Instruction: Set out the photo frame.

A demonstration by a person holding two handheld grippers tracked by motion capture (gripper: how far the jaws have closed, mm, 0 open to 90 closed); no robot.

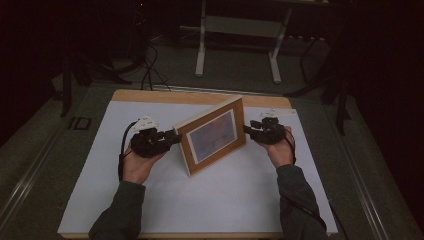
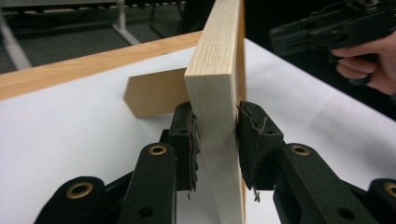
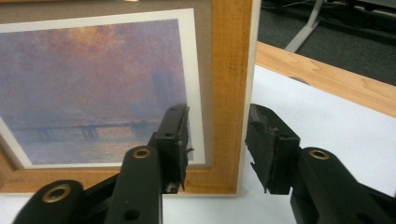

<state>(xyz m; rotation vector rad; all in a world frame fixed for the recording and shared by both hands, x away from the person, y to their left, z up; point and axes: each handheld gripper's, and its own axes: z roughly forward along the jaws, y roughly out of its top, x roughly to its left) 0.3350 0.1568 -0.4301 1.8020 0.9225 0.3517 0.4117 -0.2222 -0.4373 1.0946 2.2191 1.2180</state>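
A wooden picture frame [image 1: 212, 136] with a hazy purple river print stands upright and angled on the white sheet [image 1: 210, 200]. My left gripper [image 1: 176, 136] is at the frame's left edge. In the left gripper view, this left gripper [image 2: 215, 140] is shut on the pale side of the frame [image 2: 215, 70], and the frame's back stand [image 2: 154, 95] rests on the sheet behind it. My right gripper [image 1: 247, 130] is at the frame's right edge. In the right gripper view, my right gripper [image 3: 217, 140] straddles that edge of the frame [image 3: 93, 84], open, with a small gap at the back pad.
The white sheet covers a wooden tabletop whose far edge [image 1: 150, 96] shows behind the frame. Beyond the table stand the white legs of another desk [image 1: 200, 50], and cables [image 1: 150, 70] lie on the dark floor. The other hand's gripper [image 2: 336, 25] shows far off.
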